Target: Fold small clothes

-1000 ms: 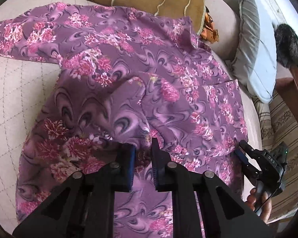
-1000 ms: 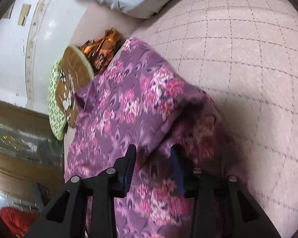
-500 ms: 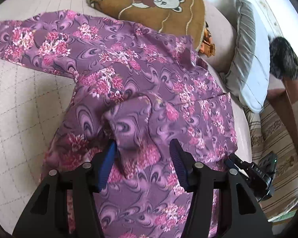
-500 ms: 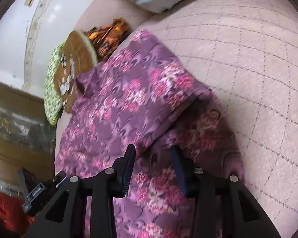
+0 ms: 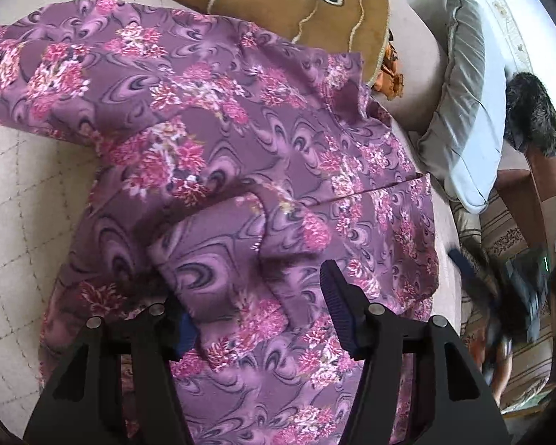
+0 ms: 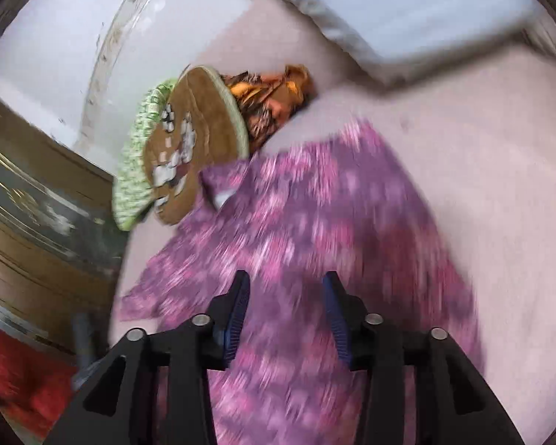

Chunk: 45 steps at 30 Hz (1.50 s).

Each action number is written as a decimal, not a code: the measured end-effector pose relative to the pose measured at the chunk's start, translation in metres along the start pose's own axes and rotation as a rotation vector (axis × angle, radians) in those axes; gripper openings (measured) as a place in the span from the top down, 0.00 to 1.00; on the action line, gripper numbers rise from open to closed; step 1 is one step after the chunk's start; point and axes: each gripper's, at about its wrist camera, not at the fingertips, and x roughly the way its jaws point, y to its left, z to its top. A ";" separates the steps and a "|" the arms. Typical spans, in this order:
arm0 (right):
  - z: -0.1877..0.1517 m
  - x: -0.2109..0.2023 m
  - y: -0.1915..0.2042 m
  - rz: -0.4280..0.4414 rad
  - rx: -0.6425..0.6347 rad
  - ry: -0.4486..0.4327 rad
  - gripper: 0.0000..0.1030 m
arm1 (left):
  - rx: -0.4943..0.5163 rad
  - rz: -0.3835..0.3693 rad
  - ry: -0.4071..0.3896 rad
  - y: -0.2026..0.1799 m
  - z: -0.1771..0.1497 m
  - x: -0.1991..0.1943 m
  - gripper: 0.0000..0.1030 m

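— Where is the garment?

— The purple floral garment (image 5: 241, 141) lies spread on the beige quilted bed cover (image 5: 15, 200). One sleeve reaches out toward the left of the left wrist view, and a folded flap of the same cloth (image 5: 222, 259) sits doubled over on the middle of it.

— And the left gripper?

— The left gripper (image 5: 255, 315) hangs over the near part of the garment with its jaws spread wide. The folded flap lies between the two fingers and covers part of the left one; nothing is pinched.

— The right one?

— The right gripper (image 6: 285, 319) is spread too, its blue pads apart above the purple cloth (image 6: 315, 230), holding nothing. That view is smeared by motion blur, so the fabric's folds there cannot be made out. In the left view it shows only as a dark blur off the right edge of the bed.

— What lies around the garment?

— At the far edge, a brown cushion with a bear design (image 5: 296, 3) touches the garment's upper hem, with a crumpled orange cloth (image 5: 389, 74) just beside it. A pale grey pillow (image 5: 467, 111) leans near the right side.
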 end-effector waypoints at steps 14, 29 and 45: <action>0.060 0.122 0.013 -0.403 0.102 0.100 0.68 | -0.020 -0.047 -0.014 0.002 0.010 -0.004 0.92; 0.108 0.094 0.013 -0.166 0.182 -0.094 0.97 | 0.062 0.135 -0.093 0.010 0.077 -0.024 0.99; -0.023 0.006 -0.068 0.046 0.295 0.013 0.52 | 0.063 -0.017 -0.051 0.009 0.026 -0.034 0.61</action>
